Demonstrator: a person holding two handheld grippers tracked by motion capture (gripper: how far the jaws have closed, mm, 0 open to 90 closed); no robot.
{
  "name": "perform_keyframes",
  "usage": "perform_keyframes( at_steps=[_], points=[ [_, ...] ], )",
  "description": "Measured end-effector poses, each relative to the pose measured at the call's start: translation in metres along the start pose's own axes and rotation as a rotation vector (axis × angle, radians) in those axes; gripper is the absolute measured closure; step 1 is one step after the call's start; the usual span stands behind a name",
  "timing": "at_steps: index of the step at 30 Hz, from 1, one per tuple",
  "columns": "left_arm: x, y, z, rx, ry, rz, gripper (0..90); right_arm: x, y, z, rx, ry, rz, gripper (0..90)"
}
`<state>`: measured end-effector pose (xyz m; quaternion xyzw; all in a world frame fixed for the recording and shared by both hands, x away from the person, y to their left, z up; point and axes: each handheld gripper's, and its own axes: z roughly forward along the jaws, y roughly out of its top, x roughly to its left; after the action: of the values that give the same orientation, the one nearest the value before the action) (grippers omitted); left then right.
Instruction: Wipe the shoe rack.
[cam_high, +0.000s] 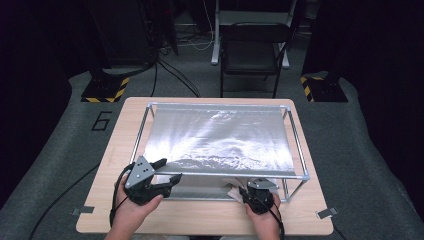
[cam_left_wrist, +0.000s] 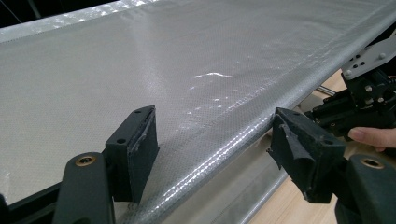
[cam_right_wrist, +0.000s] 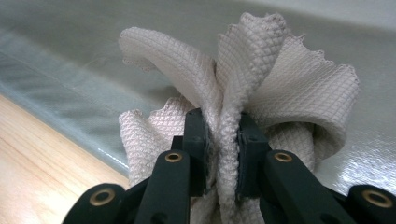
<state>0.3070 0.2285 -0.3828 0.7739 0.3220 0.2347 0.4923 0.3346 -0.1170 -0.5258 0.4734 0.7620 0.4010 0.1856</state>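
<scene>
Writing: one sign can be read, a dark number "6" (cam_high: 102, 121) on the grey floor (cam_high: 60, 150) to the left of the counter (cam_high: 200, 217).
Cloth: one pale waffle-weave cloth (cam_right_wrist: 261, 93), bunched up, at the near right corner of the frame, low and just above the counter.
Frame: one metal tube frame (cam_high: 298, 150) that stands on the counter, with one silver mesh sheet (cam_high: 220, 137) stretched over its top.
Left hand-held gripper: (cam_high: 164, 172) its two jaws are wide apart; in the left gripper view (cam_left_wrist: 212, 144) they stand on both sides of the near edge of the mesh sheet (cam_left_wrist: 163, 84), and I cannot tell if they touch it.
Right hand-held gripper: (cam_high: 247, 192) its jaws are pressed together on a fold of the cloth, clear in the right gripper view (cam_right_wrist: 222, 149).
Hands: two, one on each hand-held gripper.
Chair: one dark chair (cam_high: 252, 52) behind the counter.
Striped bases: two black and yellow bases (cam_high: 105, 90) on the floor, left and right.
</scene>
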Motion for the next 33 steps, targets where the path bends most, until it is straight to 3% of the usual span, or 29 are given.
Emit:
perform_keyframes(
  at_steps=[6,9,13,16,19,21,22,26,29,33],
  points=[
    [-0.004,0.001,0.001,-0.001,-0.010,-0.010,32.7,-0.016,-0.004,-0.012,0.011,-0.047,0.006,77.8],
    [-0.006,0.003,0.002,-0.004,-0.023,-0.017,34.0,-0.027,-0.008,-0.019,0.014,-0.064,0.070,77.8],
    [-0.010,0.003,0.004,-0.005,-0.036,-0.011,35.1,-0.042,-0.014,-0.029,0.014,-0.108,0.092,77.8],
    [-0.013,0.004,0.006,-0.001,-0.035,-0.001,35.1,-0.047,-0.016,-0.033,0.006,-0.112,0.095,77.7],
    [-0.013,0.003,0.006,-0.007,-0.032,-0.004,35.0,-0.042,-0.016,-0.031,0.006,-0.120,0.107,76.5],
    [-0.013,0.003,0.007,-0.007,-0.030,-0.001,35.0,-0.040,-0.015,-0.029,0.015,-0.125,0.081,75.7],
    [-0.014,0.003,0.007,-0.005,-0.033,-0.001,35.0,-0.037,-0.014,-0.027,0.007,-0.112,0.092,75.5],
    [-0.014,0.003,0.007,-0.006,-0.033,0.001,34.9,-0.026,-0.008,-0.018,0.008,-0.077,0.041,75.5],
    [-0.013,0.003,0.007,-0.005,-0.034,0.002,35.0,-0.014,-0.004,-0.009,0.004,-0.037,0.048,75.6],
    [-0.014,0.002,0.007,-0.010,-0.033,0.002,34.9,-0.001,0.001,0.000,0.004,-0.020,0.022,75.6]
  ],
)
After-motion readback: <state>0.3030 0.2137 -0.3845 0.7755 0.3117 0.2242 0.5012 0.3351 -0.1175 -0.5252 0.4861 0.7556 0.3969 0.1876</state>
